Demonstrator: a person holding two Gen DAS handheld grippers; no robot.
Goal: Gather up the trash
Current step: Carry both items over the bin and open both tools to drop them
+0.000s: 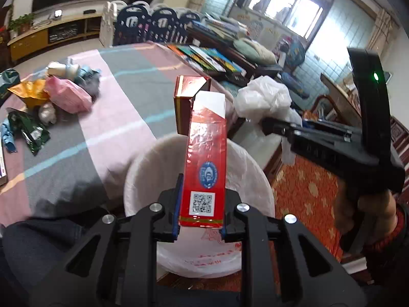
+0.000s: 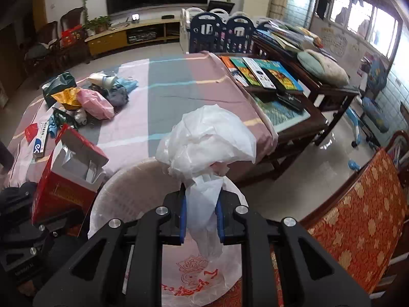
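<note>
Gripping red box (image 1: 207, 163), QR label, left jaws closed | right jaws pinching white plastic bag (image 2: 204, 151) | bin liner (image 2: 204, 276) red print unreadable

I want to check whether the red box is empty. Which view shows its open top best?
The right wrist view: the red box sits at lower left, flaps up, white interior visible. The left wrist view shows the red box lengthwise between the left gripper fingers, interior hidden.

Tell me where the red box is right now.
The red box is clamped in the left gripper, centre of the left wrist view, above the lined bin beside the bed.
</note>
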